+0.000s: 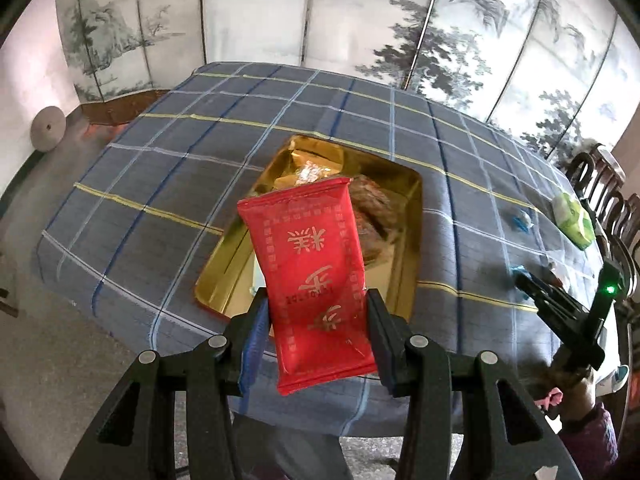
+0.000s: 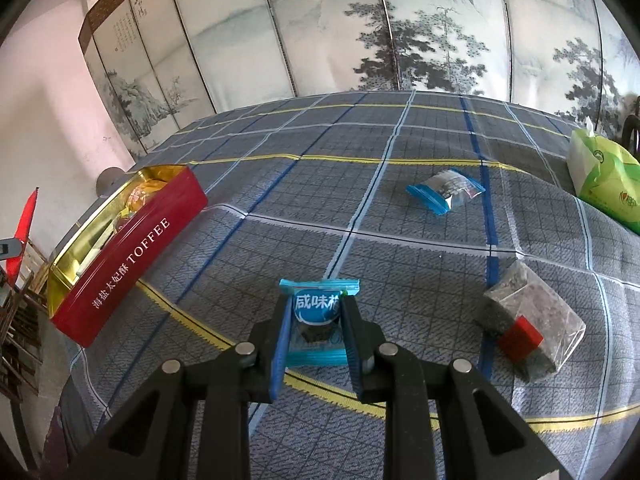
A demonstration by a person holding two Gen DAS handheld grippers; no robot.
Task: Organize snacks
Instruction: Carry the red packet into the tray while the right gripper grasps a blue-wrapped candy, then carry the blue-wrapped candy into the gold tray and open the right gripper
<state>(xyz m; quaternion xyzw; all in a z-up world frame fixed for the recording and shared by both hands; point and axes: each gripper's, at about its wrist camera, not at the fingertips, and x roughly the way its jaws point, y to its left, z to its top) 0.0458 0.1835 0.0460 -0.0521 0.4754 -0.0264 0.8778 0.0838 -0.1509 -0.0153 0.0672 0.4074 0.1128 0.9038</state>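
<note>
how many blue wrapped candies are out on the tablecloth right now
2. One blue-wrapped candy is pinched in the right gripper near the table's front; the other lies loose farther back, toward the green tissue pack. The tin may hide more.

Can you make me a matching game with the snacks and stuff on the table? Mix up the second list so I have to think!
Things:
1. red packet
2. blue candy
3. toffee tin
4. green tissue pack

Where:
A. near the table's far right edge
B. clamped in the right gripper
C. open on the cloth, snacks already inside
D. clamped in the left gripper, above the tin

Pairs: 1-D, 2-B, 3-C, 4-A
</note>
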